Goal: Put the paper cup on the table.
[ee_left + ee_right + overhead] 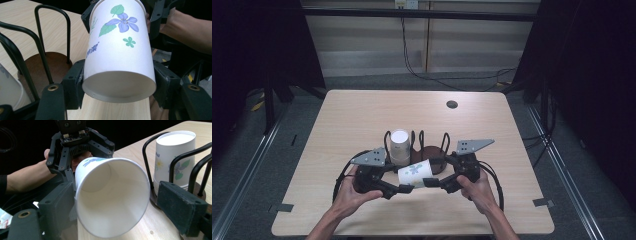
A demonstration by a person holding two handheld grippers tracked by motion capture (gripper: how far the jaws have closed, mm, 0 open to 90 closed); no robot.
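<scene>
A white paper cup (414, 172) printed with purple flowers lies on its side in the air over the table's front middle. My left gripper (404, 189) is shut on its base end, with a pad pressed on either side (118, 85). My right gripper (432, 182) stands open around the cup's mouth (122, 207). Its left jaw touches the rim and its right jaw stands clear of it. A second cup (400, 145) stands upside down in a black wire rack (432, 152) with a brown round base (53, 62), just behind the grippers.
The wooden table (362, 115) has a round cable hole (452, 104) at the back right. Black wire loops of the rack (150, 157) rise close beside the held cup. Cables run over the floor behind the table (447, 80).
</scene>
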